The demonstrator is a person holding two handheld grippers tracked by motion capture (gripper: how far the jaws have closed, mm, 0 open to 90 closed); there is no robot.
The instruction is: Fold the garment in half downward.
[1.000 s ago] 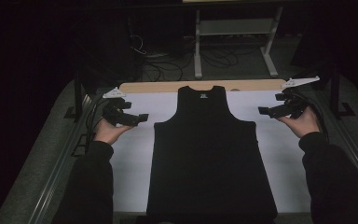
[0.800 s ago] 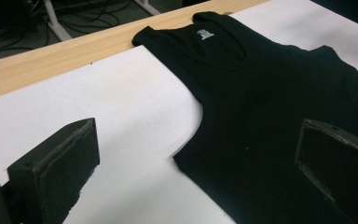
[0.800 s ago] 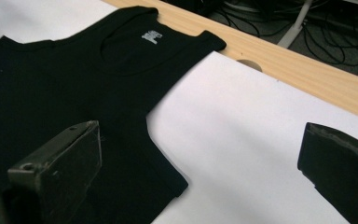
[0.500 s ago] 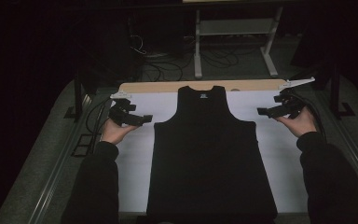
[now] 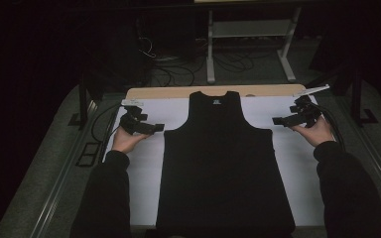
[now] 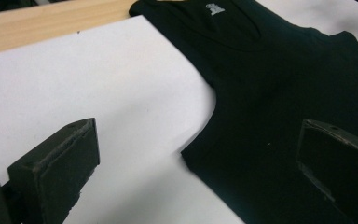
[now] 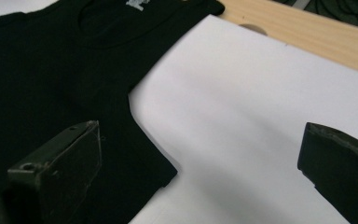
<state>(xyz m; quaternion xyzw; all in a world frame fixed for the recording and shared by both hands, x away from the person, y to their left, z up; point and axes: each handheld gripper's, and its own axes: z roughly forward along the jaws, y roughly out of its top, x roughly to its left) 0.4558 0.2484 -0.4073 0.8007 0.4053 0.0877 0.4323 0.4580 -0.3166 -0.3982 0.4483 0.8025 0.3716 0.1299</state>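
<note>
Tank top (image 5: 224,163) lying flat on white sheet (image 5: 139,168), neck far. Left gripper (image 5: 155,128) and right gripper (image 5: 278,120) at armpit corners, jaws wide open. Risk: closing low could pinch the sheet too.

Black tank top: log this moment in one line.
black tank top flat on white sheet | left gripper open | right gripper open

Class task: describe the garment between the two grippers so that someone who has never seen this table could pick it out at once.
On the white sheet that covers the wooden table, between the left gripper and the right gripper, lies a black tank top, flat, its neck toward the far edge. It is the sheet's one dark, sleeveless garment, with a small white neck label.
</note>
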